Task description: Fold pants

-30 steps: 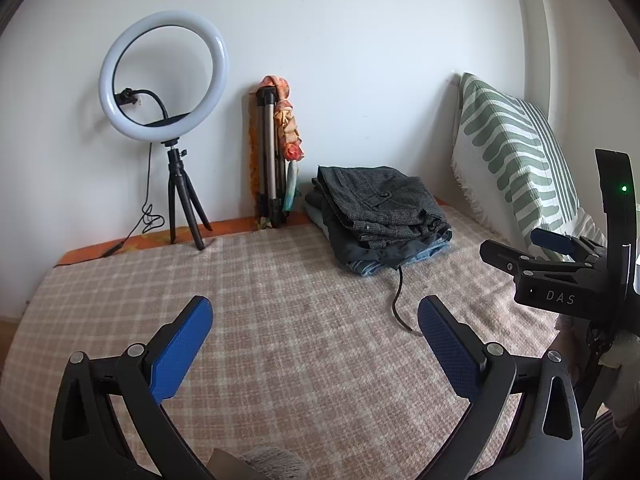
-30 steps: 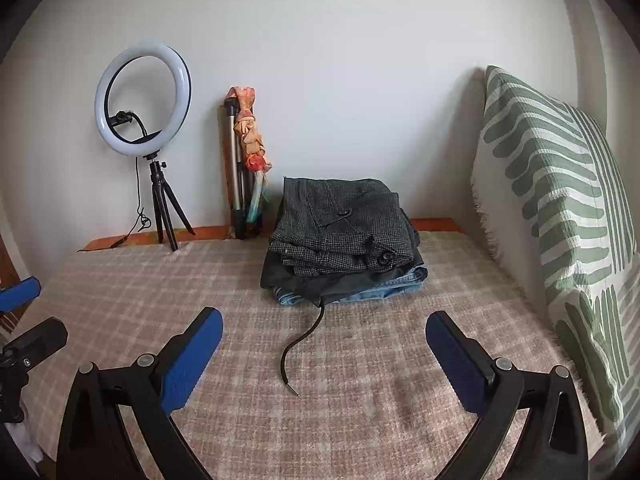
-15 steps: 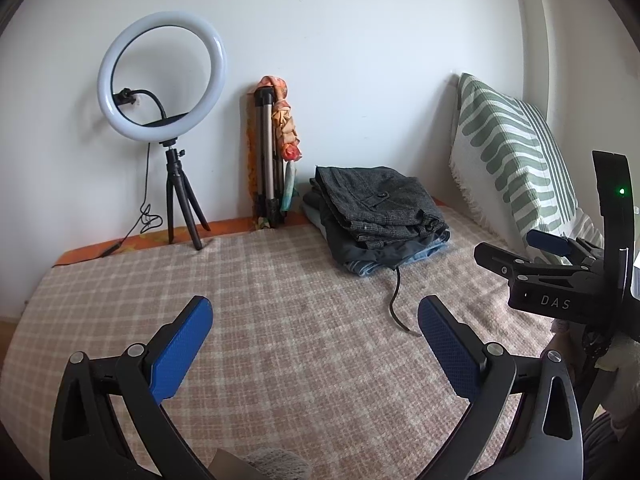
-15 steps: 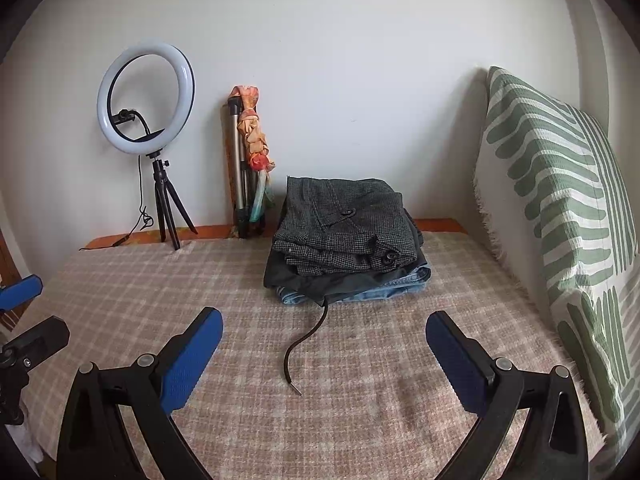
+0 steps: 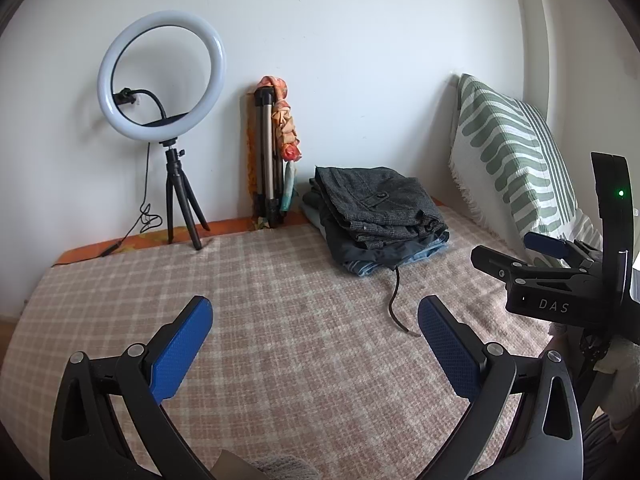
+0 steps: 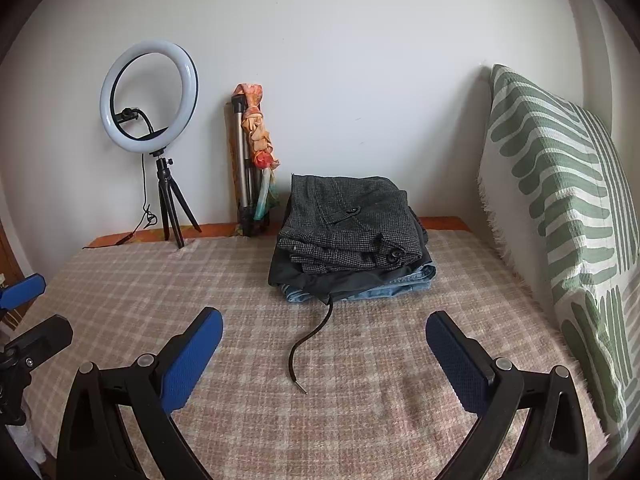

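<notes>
A stack of folded pants (image 5: pixel 380 216) lies at the back of the checked bed cover (image 5: pixel 280 320), grey tweed on top, black and blue denim beneath; it also shows in the right wrist view (image 6: pixel 348 236). A black drawstring (image 6: pixel 310 344) trails from it toward me. My left gripper (image 5: pixel 316 344) is open and empty above the cover, well short of the stack. My right gripper (image 6: pixel 324 356) is open and empty, its jaws either side of the drawstring's end and above it. It also shows at the right of the left wrist view (image 5: pixel 520 256).
A ring light on a small tripod (image 5: pixel 160 80) stands at the back left. A folded tripod with an orange cloth (image 5: pixel 276 152) leans on the wall. A green-striped pillow (image 6: pixel 560 220) stands along the right edge.
Both grippers have drifted very slightly; the scene has shifted a little in both views. Both stay open and the stack has not moved.
</notes>
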Demonstrator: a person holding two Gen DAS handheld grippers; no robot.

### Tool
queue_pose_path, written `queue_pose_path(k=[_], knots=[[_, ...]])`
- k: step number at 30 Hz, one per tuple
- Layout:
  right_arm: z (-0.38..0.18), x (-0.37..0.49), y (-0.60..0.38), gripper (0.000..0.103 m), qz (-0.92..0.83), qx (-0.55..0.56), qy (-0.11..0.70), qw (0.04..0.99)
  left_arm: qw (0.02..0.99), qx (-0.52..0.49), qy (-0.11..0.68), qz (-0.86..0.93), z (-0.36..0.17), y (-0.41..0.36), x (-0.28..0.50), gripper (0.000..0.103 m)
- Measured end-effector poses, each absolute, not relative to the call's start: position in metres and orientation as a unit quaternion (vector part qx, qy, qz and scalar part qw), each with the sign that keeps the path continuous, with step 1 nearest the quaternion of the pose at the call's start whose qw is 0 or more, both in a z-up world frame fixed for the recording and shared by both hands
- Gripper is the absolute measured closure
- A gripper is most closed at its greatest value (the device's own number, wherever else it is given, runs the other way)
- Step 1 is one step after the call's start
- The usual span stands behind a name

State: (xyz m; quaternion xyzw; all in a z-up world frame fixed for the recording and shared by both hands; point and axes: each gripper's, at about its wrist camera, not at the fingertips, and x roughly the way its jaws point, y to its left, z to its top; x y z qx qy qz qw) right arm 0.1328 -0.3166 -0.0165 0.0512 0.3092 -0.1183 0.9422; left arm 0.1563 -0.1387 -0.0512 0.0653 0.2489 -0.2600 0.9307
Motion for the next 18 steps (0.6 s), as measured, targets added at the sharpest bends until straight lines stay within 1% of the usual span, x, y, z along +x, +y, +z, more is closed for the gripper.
queue_pose_path(k=[18], knots=[[-0.0169,0.1327,-0.3155,0.000,-0.117,0.053,0.310,0.942,0.932,0.065,0.245,-0.258,-0.0503,-0.1387,0.1553,0.001]])
